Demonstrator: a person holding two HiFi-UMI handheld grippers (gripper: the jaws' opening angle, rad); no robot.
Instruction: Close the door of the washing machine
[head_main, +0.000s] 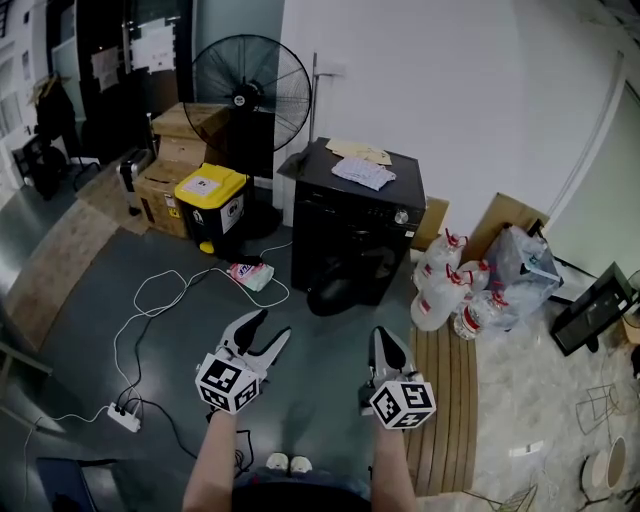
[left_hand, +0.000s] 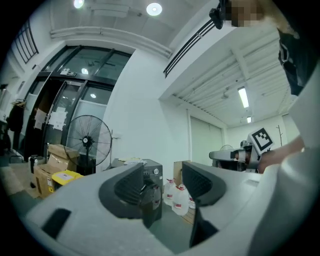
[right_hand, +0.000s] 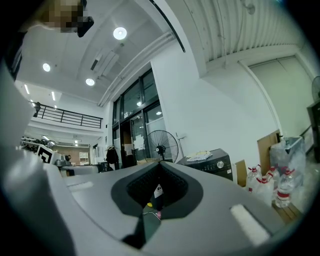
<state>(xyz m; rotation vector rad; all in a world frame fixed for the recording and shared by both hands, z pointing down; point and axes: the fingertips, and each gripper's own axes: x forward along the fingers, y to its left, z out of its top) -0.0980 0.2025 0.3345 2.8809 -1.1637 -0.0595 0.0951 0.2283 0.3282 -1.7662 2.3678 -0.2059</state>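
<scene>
The left tool (head_main: 272, 325) has its jaws apart and empty; the right tool (head_main: 381, 335) is closed on nothing. Well ahead, the black washing machine (head_main: 360, 200) stands against the wall (head_main: 450, 90), its door (head_main: 338, 292) seemingly hanging open.

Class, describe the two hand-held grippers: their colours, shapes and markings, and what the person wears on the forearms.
Both the left gripper and the right gripper have pale grey bodies tapering into two curved jaws lined with black textured pads. Each carries a white cube printed with black square markers. The forearms are bare; no sleeves or cables show on them.
</scene>
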